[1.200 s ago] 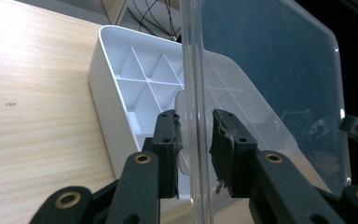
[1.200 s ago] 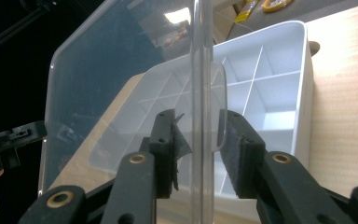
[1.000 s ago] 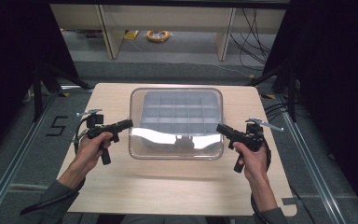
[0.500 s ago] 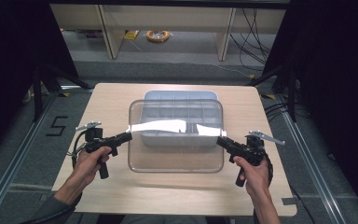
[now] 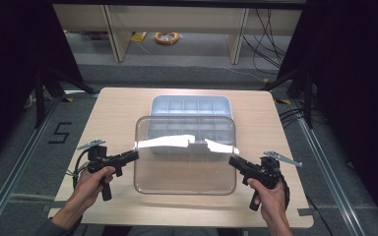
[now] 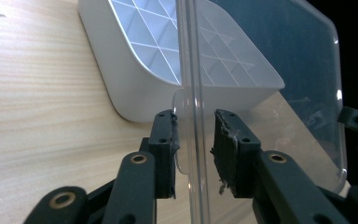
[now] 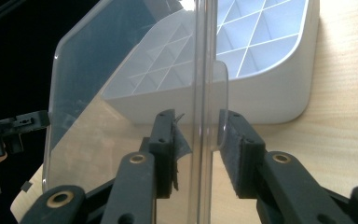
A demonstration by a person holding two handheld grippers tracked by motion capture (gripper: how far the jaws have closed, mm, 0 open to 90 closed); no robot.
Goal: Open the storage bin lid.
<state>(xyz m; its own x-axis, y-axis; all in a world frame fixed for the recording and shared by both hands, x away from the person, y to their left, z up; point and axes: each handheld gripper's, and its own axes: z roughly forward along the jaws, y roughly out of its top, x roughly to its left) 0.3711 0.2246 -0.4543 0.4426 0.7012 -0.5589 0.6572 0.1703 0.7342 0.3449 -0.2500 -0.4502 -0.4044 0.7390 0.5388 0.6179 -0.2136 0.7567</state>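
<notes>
A clear plastic lid (image 5: 184, 167) hangs between my two grippers, over the near half of the table and overlapping the front of a white tray of several compartments (image 5: 189, 105). My left gripper (image 5: 135, 156) is shut on the lid's left rim; its jaws have just eased slightly wider, with the rim (image 6: 193, 70) still between the pads. My right gripper (image 5: 231, 160) is shut on the right rim. In the left gripper view the jaws (image 6: 195, 135) straddle the rim, with the tray (image 6: 135, 79) behind. The right gripper's jaws (image 7: 198, 135) pinch the rim and its small tab, with the tray (image 7: 270, 88) beyond.
The wooden table (image 5: 118, 108) has bare room to the left and right of the tray. Beyond its far edge is floor with shelf legs and cables (image 5: 167, 37). Dark curtains stand at both sides.
Both hands have drawn back toward the person and sunk a little, carrying the lid off the tray. The tray's far compartments now lie uncovered.
</notes>
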